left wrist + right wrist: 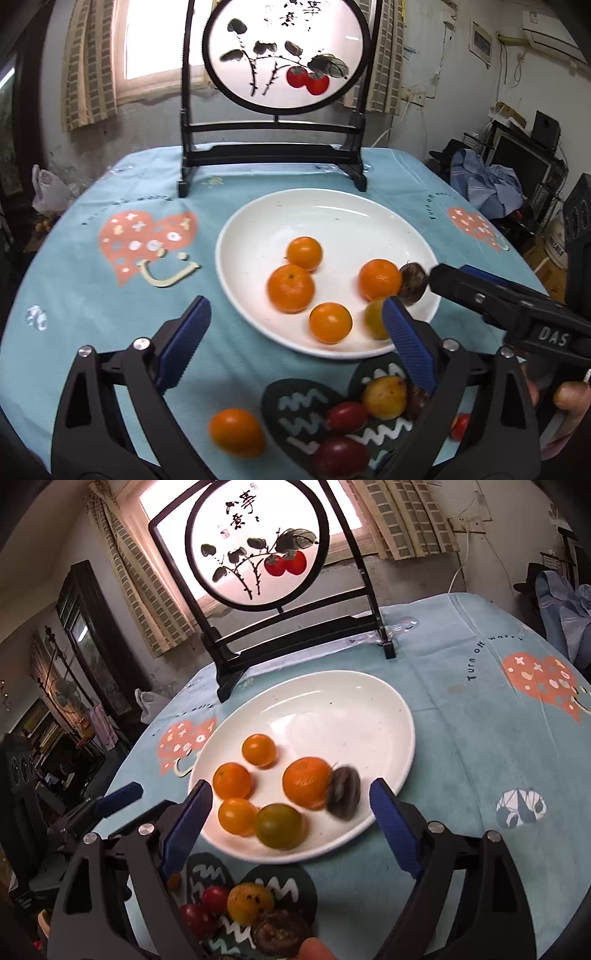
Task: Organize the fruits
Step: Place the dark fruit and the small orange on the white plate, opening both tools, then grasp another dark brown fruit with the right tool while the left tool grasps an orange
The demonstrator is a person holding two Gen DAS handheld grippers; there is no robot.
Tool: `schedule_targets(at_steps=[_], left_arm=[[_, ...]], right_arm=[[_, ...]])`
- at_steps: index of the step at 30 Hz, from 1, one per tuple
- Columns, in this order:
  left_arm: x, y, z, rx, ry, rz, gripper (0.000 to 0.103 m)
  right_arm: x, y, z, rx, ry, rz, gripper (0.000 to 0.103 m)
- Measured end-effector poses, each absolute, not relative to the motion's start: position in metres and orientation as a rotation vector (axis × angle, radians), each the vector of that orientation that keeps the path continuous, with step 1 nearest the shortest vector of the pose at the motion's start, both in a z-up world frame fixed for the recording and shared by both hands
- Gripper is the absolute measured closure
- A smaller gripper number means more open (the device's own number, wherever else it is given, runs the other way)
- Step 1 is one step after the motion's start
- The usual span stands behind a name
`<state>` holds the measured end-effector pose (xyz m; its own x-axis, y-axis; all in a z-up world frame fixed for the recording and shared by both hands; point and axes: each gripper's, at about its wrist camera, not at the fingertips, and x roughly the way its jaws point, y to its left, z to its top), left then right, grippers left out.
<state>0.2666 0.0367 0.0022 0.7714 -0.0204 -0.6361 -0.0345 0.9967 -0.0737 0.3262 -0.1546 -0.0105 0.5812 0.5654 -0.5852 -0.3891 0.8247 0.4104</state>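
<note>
A white plate (332, 210) (332, 701) on the blue tablecloth holds several oranges (291, 288) (307, 782), a greenish citrus (280, 826) (373, 317) and a dark brown fruit (343, 793) (414, 282), blurred, lying beside an orange. My left gripper (295, 325) is open and empty over the plate's near edge. My right gripper (291, 805) is open and empty, its jaws either side of the plate's near fruits; it shows in the left wrist view (498, 302). Loose on the cloth near me lie an orange (236, 432), a yellow fruit (384, 397) (249, 902), red fruits (347, 417) (214, 899) and a dark fruit (277, 932).
A black-framed round painted screen (284, 55) (258, 546) stands at the table's far edge behind the plate. Clutter and a blue cloth pile (487, 184) sit off the table's right side. A white bag (48, 188) lies off the left.
</note>
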Motion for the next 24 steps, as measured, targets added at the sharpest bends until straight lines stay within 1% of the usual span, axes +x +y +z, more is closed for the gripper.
schedule_targets(at_steps=[7,15,17,18,19,21,24], left_arm=[[0.250,0.075,-0.006,-0.113,0.743,0.123,0.004],[0.242,0.123,-0.026,-0.267,0.826,0.194,0.004],[0.240,0.125,-0.029,-0.268,0.838,0.194,0.004],[0.239,0.125,-0.029,-0.266,0.840,0.192,0.004],[0.238,0.124,-0.028,-0.263,0.838,0.190,0.004],[0.236,0.122,-0.027,-0.248,0.833,0.189,0.004],[0.235,0.120,-0.027,-0.236,0.841,0.181,0.004]], right_arm=[[0.301,-0.145,-0.021,0.154,0.813,0.619,0.015],[0.282,-0.117,-0.035,-0.003,0.844,0.668,0.015],[0.278,-0.110,-0.038,-0.059,0.834,0.673,0.018],[0.277,-0.107,-0.040,-0.091,0.835,0.675,0.024],[0.277,-0.105,-0.041,-0.116,0.841,0.677,0.027],[0.276,-0.104,-0.040,-0.150,0.854,0.684,0.031],[0.275,-0.112,-0.038,-0.176,0.870,0.705,0.031]])
